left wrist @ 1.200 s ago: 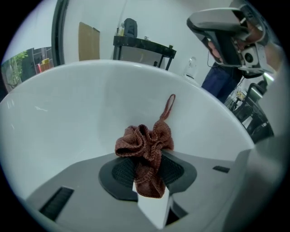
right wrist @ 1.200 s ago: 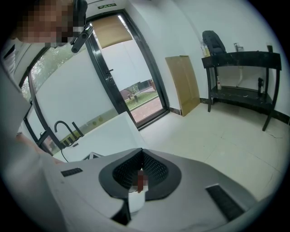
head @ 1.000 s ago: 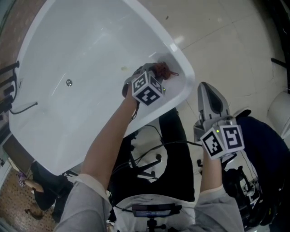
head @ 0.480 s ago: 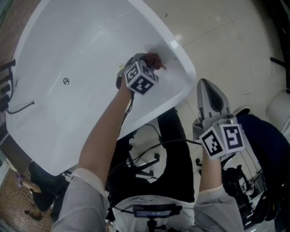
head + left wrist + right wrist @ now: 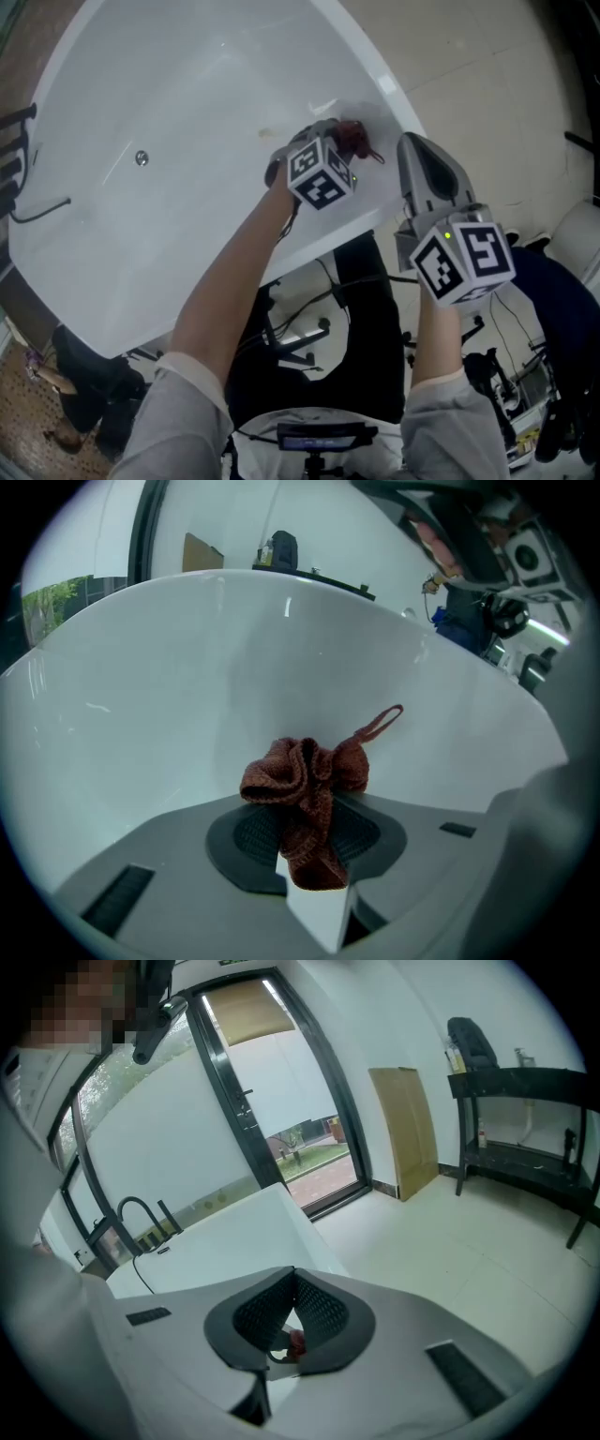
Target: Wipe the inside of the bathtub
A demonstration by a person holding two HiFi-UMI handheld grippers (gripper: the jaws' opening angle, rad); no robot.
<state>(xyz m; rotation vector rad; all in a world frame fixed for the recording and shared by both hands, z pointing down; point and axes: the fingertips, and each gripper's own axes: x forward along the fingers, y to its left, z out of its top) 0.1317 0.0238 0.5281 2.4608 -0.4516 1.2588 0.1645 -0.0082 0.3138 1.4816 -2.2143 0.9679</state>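
The white bathtub (image 5: pixel 187 84) fills the upper left of the head view. My left gripper (image 5: pixel 339 141) reaches inside it at the near end and is shut on a dark red knitted rag (image 5: pixel 354 137). The rag presses against the tub's inner wall just below the rim. In the left gripper view the rag (image 5: pixel 305 780) bunches between the jaws, its loop lying on the tub wall (image 5: pixel 187 686). My right gripper (image 5: pixel 413 142) hangs outside the tub beside the rim, jaws shut with nothing held. In the right gripper view the right gripper (image 5: pixel 293 1279) points over the tub's rim (image 5: pixel 244 1218).
A drain (image 5: pixel 142 158) sits in the tub floor, and a black tap (image 5: pixel 21 178) stands at the far left end. Pale floor tiles (image 5: pixel 487 75) lie right of the tub. A black rack (image 5: pixel 525 1147), a cardboard panel (image 5: pixel 403 1129) and a glass door (image 5: pixel 281 1110) stand beyond.
The left gripper has slid the rag along the tub's end wall, first away, then back to the right. The right gripper has come closer to the rim.
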